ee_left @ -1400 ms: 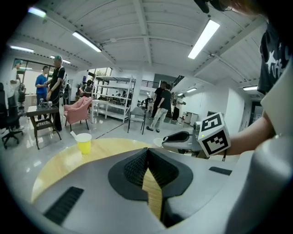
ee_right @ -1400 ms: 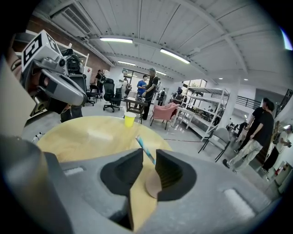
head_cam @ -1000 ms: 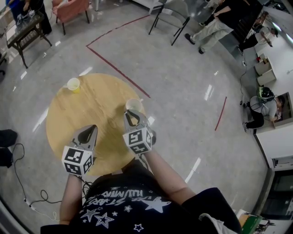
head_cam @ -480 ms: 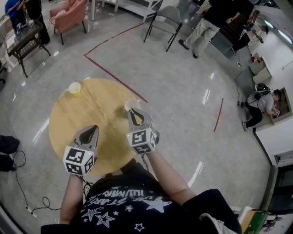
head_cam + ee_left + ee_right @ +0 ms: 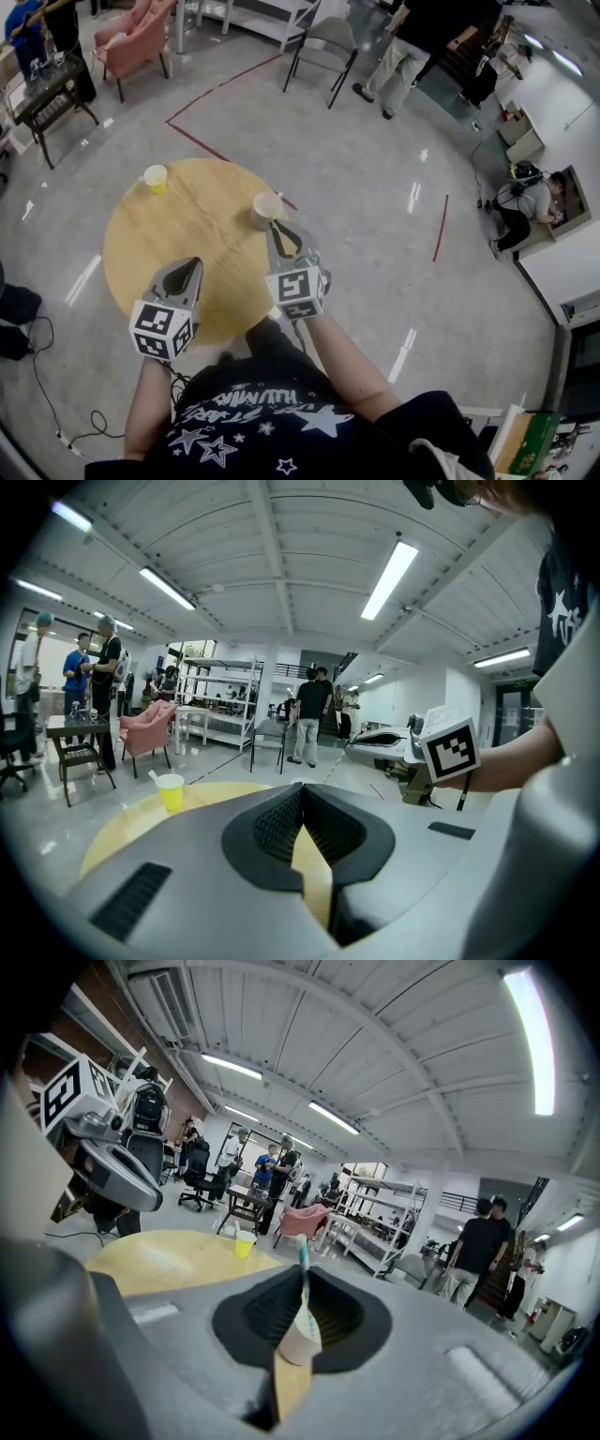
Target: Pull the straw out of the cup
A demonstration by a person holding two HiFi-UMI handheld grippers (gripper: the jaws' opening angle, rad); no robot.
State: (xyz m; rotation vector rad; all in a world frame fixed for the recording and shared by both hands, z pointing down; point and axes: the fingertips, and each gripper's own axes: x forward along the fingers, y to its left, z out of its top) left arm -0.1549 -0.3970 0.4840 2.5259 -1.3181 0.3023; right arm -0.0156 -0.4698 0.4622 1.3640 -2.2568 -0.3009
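A pale paper cup [image 5: 265, 209] stands near the right edge of the round wooden table [image 5: 178, 234]. My right gripper [image 5: 278, 229] hovers just above and behind it. Its jaws have just been closing and are shut on a teal-and-white striped straw [image 5: 302, 1274]. The straw runs down toward the cup [image 5: 298, 1337]; whether its lower end is still inside the cup I cannot tell. My left gripper [image 5: 190, 263] is over the near side of the table, shut [image 5: 300, 795] with nothing between its fingers.
A yellow cup [image 5: 155, 177] with its own straw stands at the table's far left edge. Around the table on the grey floor are a pink armchair [image 5: 131, 37], a folding chair [image 5: 323, 42], a dark side table [image 5: 52, 80], red tape lines, a cable and several people.
My right gripper has risen from the pale cup's rim, with the straw in it. The cup has stayed on the table. The left gripper has shifted a little.
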